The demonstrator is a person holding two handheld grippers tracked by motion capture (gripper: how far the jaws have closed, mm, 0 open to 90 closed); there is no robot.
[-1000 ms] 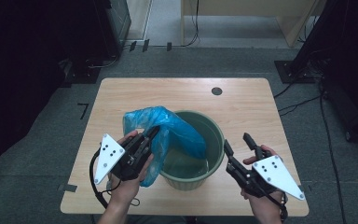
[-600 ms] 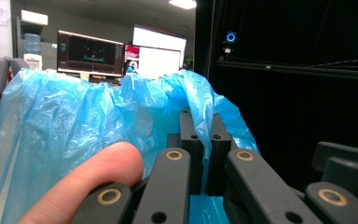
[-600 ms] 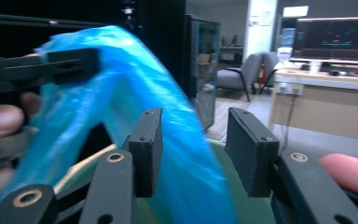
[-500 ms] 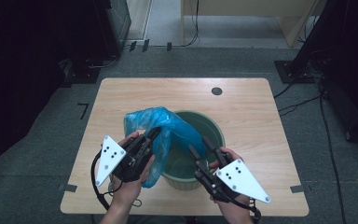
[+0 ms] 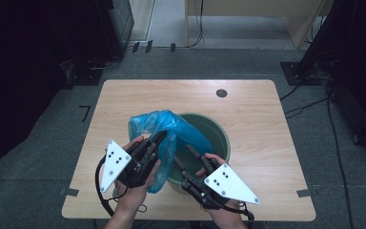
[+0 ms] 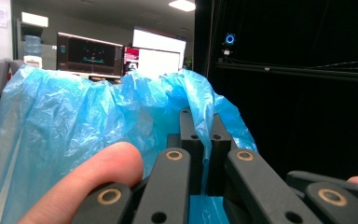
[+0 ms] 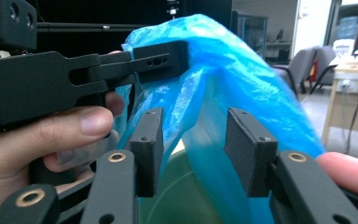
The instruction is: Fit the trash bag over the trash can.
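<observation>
A: Edges first. How much room?

B: Green bucket sits at the near middle of the wooden table, close to the near edge. Far half of the tabletop is bare wood, with one round grommet hole. Bare strips left and right of the hands too.

A: Bucket contents?

B: Blue plastic bag is draped over the bucket's left rim: part hangs inside, part bunches outside and above it. Can't tell what else is in there.

A: Bag orientation?

B: Long axis runs roughly from the near left up toward the bucket's middle. It rises in a crumpled hump above the rim, with the loose tail hanging down at the near side.

A: Left gripper?

B: Clamped on the bag. In the left gripper view the jaws meet with blue film pinched between them.

A: Right gripper?

B: Jaws apart and have just been closing. In the right gripper view a fold of the bag hangs between the pads, which aren't pressing it. It sits at the bucket's near rim, just beside the left gripper.
</observation>
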